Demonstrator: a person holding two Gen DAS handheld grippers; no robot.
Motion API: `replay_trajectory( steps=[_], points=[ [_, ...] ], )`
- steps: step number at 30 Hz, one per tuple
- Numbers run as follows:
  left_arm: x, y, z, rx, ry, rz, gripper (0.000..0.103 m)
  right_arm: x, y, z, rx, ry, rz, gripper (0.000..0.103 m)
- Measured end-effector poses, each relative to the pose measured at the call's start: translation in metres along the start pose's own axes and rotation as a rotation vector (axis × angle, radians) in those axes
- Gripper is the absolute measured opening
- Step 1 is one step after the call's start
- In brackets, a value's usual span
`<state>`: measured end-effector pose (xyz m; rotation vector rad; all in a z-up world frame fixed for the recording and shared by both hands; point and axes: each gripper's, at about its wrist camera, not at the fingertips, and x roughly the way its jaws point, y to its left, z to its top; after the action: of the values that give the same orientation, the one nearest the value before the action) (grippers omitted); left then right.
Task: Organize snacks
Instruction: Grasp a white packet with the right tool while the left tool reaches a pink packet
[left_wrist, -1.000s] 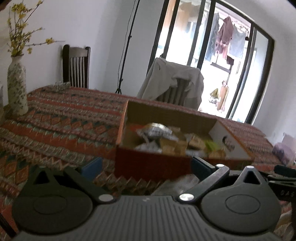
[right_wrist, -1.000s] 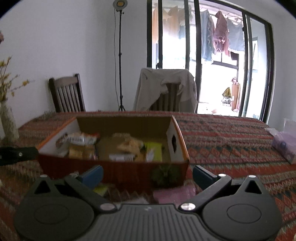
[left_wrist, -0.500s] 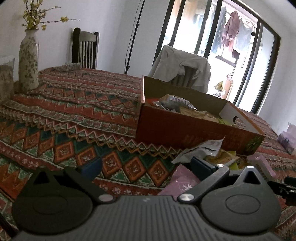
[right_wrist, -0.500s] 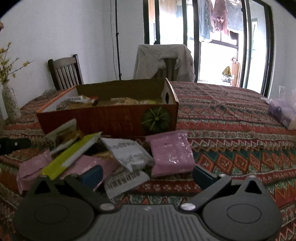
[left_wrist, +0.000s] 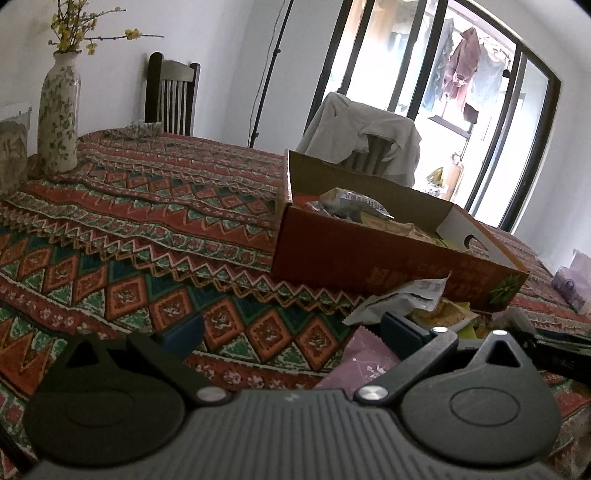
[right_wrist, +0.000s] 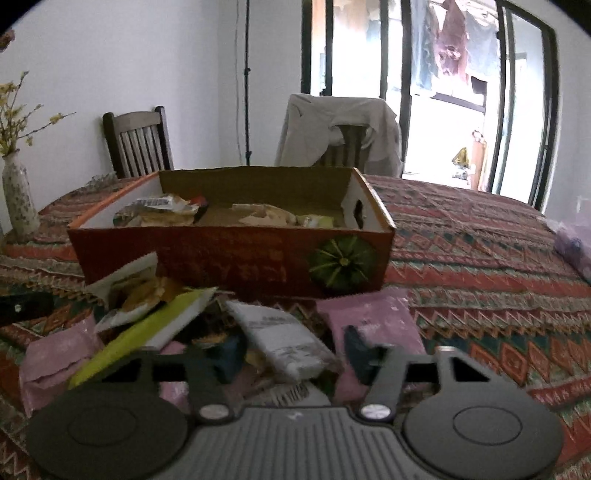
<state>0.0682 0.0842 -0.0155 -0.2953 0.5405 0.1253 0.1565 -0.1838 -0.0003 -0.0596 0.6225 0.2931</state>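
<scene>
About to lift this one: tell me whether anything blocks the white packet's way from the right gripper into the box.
Only the box's near wall, which the white packet must clear. The right gripper has just been closing around it; whether the pads press yet is unclear.

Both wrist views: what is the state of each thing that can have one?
Box: open, partly filled with snacks.
White packet: lying flat, between the right jaws.
Right gripper: jaws just closing, not yet pressing.
Left gripper: open, empty.
Vase: upright.
</scene>
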Motion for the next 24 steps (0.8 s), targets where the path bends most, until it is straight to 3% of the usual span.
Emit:
replay_trajectory(
  steps=[1,9,13,24],
  points=[
    [0.001,0.000,0.000,-0.003,0.003,-0.002,0.103,0.004,0.000,0.001,0.003,0.006,0.004,0.028],
    [0.004,0.002,0.000,-0.013,0.022,-0.011,0.103,-0.003,-0.011,-0.005,0.062,-0.038,-0.008,0.023],
    [0.004,0.002,0.000,-0.018,0.022,-0.009,0.103,-0.018,-0.019,-0.006,0.106,-0.087,0.046,0.013],
    [0.005,-0.001,-0.001,-0.005,0.038,0.008,0.103,-0.047,-0.023,-0.019,0.133,-0.172,0.091,0.012]
  ],
)
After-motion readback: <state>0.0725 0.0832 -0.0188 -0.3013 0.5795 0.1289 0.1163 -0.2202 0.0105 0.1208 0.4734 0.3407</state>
